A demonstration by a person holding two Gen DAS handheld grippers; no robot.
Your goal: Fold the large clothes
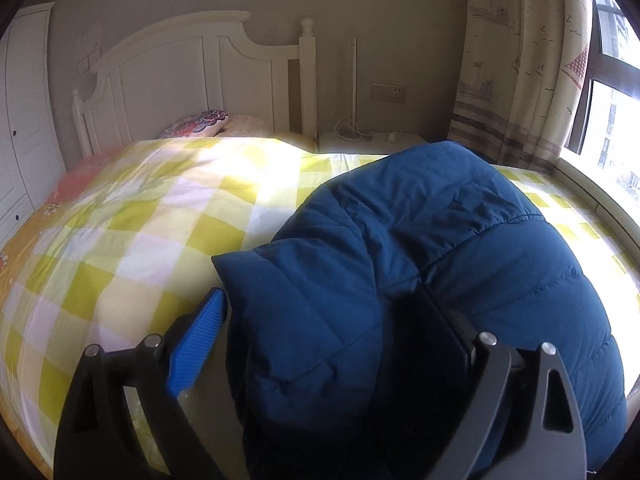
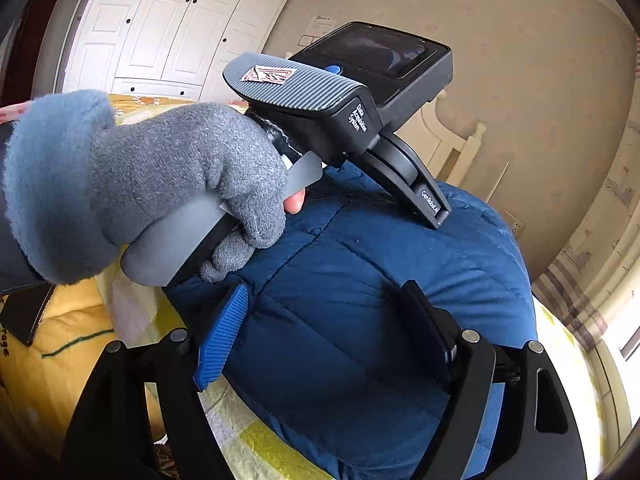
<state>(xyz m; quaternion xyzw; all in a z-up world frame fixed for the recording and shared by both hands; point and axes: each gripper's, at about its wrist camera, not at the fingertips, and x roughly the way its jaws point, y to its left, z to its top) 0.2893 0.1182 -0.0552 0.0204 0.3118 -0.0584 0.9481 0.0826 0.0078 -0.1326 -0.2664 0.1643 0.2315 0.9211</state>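
Note:
A dark blue quilted puffer jacket (image 1: 420, 248) lies bunched on the bed's yellow-and-white checked sheet (image 1: 132, 216). My left gripper (image 1: 320, 308) is open, its jaws set wide around a thick fold of the jacket; the blue pad (image 1: 196, 340) is left of the fold, the right pad half hidden in it. My right gripper (image 2: 324, 312) is also open, its jaws wide over the jacket (image 2: 360, 264). In the right wrist view the left gripper's body (image 2: 340, 96), held by a grey-gloved hand (image 2: 180, 176), rests on the jacket just ahead.
A white headboard (image 1: 192, 76) and pillows (image 1: 196, 124) stand at the bed's far end. A patterned curtain (image 1: 528, 60) and window (image 1: 612, 120) are on the right. White wardrobe doors (image 2: 172, 28) are on the far side. A yellow bundle (image 2: 52, 344) lies at the left.

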